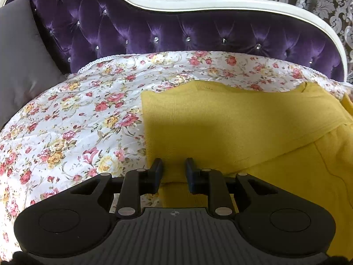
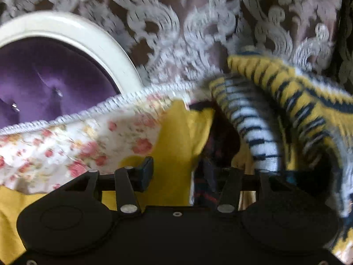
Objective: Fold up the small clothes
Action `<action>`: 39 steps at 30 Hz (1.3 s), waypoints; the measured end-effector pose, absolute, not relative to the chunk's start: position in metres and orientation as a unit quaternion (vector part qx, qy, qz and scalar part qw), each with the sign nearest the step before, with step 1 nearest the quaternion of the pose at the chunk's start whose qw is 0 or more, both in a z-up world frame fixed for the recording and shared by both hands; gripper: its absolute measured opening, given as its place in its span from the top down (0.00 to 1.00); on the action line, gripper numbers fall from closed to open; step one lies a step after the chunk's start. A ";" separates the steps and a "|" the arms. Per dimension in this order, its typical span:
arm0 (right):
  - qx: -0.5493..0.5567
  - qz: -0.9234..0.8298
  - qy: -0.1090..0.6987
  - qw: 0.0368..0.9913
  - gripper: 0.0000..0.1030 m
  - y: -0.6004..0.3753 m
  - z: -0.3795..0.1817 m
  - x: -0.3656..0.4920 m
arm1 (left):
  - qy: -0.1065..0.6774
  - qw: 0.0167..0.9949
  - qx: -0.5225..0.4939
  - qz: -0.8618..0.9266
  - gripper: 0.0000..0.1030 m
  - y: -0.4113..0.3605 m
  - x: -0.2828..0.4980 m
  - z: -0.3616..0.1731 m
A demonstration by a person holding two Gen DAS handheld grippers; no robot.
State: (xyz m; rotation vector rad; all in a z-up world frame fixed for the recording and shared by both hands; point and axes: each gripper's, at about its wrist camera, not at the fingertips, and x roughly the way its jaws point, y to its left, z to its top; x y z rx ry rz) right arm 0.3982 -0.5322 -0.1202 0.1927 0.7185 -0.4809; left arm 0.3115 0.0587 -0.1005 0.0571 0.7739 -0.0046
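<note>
Yellow garment (image 1: 242,119): knitted, spread flat on the right part of a floral bedspread (image 1: 77,121), its left edge near the middle of the bed, its far edge wavy and short of the headboard. Left gripper (image 1: 173,170): at the garment's near left corner, fingers parted with yellow cloth lying between them, not pinched; released. Right gripper (image 2: 176,172): picture blurred; left finger (image 2: 146,170) visible over yellow cloth, right finger lost in dark folds, a wide gap between, so it reads as released and holding nothing. Striped knit (image 2: 286,114): yellow, white and dark, bunched in a heap at the right, just beside the right gripper. Purple tufted headboard (image 1: 176,31) with white frame at the far side. Grey pillow (image 1: 19,61) at far left. Patterned curtain (image 2: 198,22) behind.
</note>
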 end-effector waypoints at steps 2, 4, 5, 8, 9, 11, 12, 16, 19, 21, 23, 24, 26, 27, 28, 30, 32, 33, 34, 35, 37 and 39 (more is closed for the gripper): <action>0.104 -0.218 0.351 0.905 0.82 -0.534 -0.124 0.396 | 0.381 0.924 0.024 -0.003 0.78 0.060 0.313 -0.100; 0.120 -0.216 0.349 0.904 0.86 -0.533 -0.117 0.392 | 0.383 0.923 0.019 -0.005 0.78 0.061 0.314 -0.100; 0.123 -0.213 0.347 0.905 0.86 -0.532 -0.112 0.389 | 0.384 0.923 0.015 -0.006 0.78 0.062 0.314 -0.099; 0.126 -0.193 0.321 0.919 0.86 -0.518 -0.082 0.379 | 0.389 0.921 -0.001 -0.011 0.78 0.066 0.315 -0.098; 0.128 -0.180 0.309 0.925 0.86 -0.511 -0.069 0.374 | 0.391 0.920 -0.005 -0.013 0.78 0.067 0.315 -0.097; 0.128 -0.154 0.288 0.936 0.86 -0.493 -0.042 0.366 | 0.394 0.919 -0.013 -0.018 0.78 0.068 0.314 -0.095; 0.128 -0.138 0.278 0.942 0.86 -0.482 -0.029 0.363 | 0.395 0.918 -0.018 -0.021 0.78 0.069 0.314 -0.093; 0.129 -0.061 0.243 0.959 0.86 -0.419 0.014 0.345 | 0.396 0.917 -0.033 -0.038 0.78 0.071 0.307 -0.084; 0.130 0.001 0.237 0.963 0.86 -0.365 0.028 0.336 | 0.389 0.919 -0.038 -0.047 0.78 0.072 0.300 -0.076; 0.125 0.046 0.237 0.962 0.86 -0.325 0.028 0.333 | 0.386 0.920 -0.042 -0.052 0.78 0.075 0.297 -0.071; 0.117 0.090 0.245 0.958 0.86 -0.281 0.018 0.333 | 0.384 0.921 -0.045 -0.054 0.78 0.078 0.293 -0.068; 0.106 0.108 0.251 0.956 0.86 -0.259 0.012 0.332 | 0.384 0.920 -0.048 -0.055 0.78 0.081 0.291 -0.067; 0.077 0.139 0.264 0.951 0.85 -0.216 -0.007 0.330 | 0.386 0.919 -0.055 -0.056 0.78 0.085 0.289 -0.067; 0.067 0.155 0.275 0.946 0.84 -0.196 -0.020 0.329 | 0.387 0.919 -0.058 -0.056 0.78 0.088 0.288 -0.067; 0.058 0.170 0.285 0.942 0.83 -0.180 -0.032 0.328 | 0.389 0.918 -0.062 -0.056 0.78 0.091 0.286 -0.067; 0.037 0.189 0.304 0.933 0.76 -0.155 -0.055 0.324 | 0.392 0.916 -0.067 -0.054 0.78 0.096 0.283 -0.068; 0.024 0.200 0.318 0.927 0.76 -0.138 -0.076 0.310 | 0.396 0.914 -0.069 -0.056 0.78 0.100 0.280 -0.069; 0.024 0.200 0.321 0.925 0.76 -0.137 -0.081 0.307 | 0.397 0.914 -0.069 -0.056 0.77 0.101 0.279 -0.069; 0.026 0.198 0.324 0.925 0.73 -0.136 -0.086 0.299 | 0.398 0.913 -0.070 -0.057 0.77 0.102 0.278 -0.069; 0.031 0.194 0.325 0.925 0.64 -0.139 -0.090 0.291 | 0.399 0.912 -0.071 -0.056 0.77 0.103 0.278 -0.070; 0.041 0.184 0.324 0.927 0.49 -0.146 -0.096 0.276 | 0.399 0.912 -0.079 -0.057 0.77 0.103 0.278 -0.069; 0.043 0.172 0.323 0.930 0.48 -0.150 -0.097 0.263 | 0.400 0.910 -0.087 -0.062 0.77 0.100 0.280 -0.068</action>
